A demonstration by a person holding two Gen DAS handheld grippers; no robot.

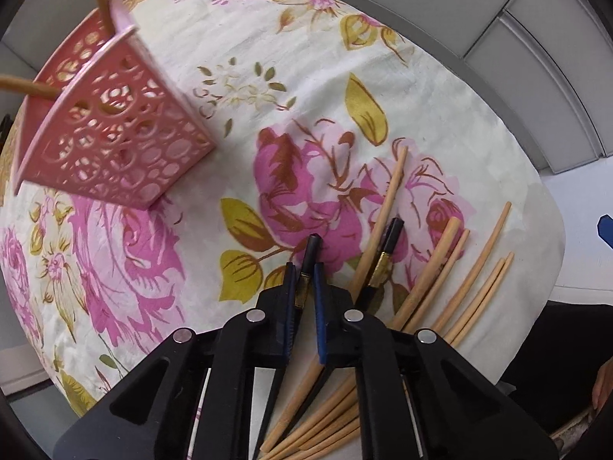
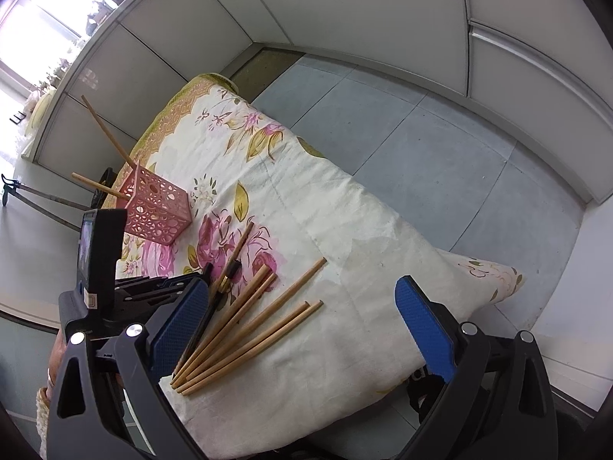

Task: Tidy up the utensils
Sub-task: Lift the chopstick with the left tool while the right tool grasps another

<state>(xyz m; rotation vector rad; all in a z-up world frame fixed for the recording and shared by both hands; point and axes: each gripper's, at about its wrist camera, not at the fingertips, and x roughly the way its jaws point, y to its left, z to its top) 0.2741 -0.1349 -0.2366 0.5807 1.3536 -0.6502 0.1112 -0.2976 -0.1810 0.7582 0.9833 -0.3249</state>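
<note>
My left gripper (image 1: 305,268) points down at the table and is shut on a black chopstick (image 1: 312,243) with a gold band, whose tip sticks out past the blue pads. A second black chopstick (image 1: 392,234) lies just to its right, across a long wooden one (image 1: 387,199). Several wooden chopsticks (image 1: 475,268) fan out further right. A pink perforated holder (image 1: 115,145) stands at the upper left with two wooden chopsticks in it. In the right wrist view my right gripper (image 2: 302,329) is open above the wooden chopsticks (image 2: 260,329), touching none. The holder (image 2: 159,211) is far left of it.
A floral cloth (image 1: 345,57) covers the table, and its edge (image 2: 479,276) falls off to the right towards the grey tiled floor (image 2: 421,134). Grey cabinet fronts (image 2: 364,19) run behind. A person's hand (image 1: 601,387) shows at the lower right.
</note>
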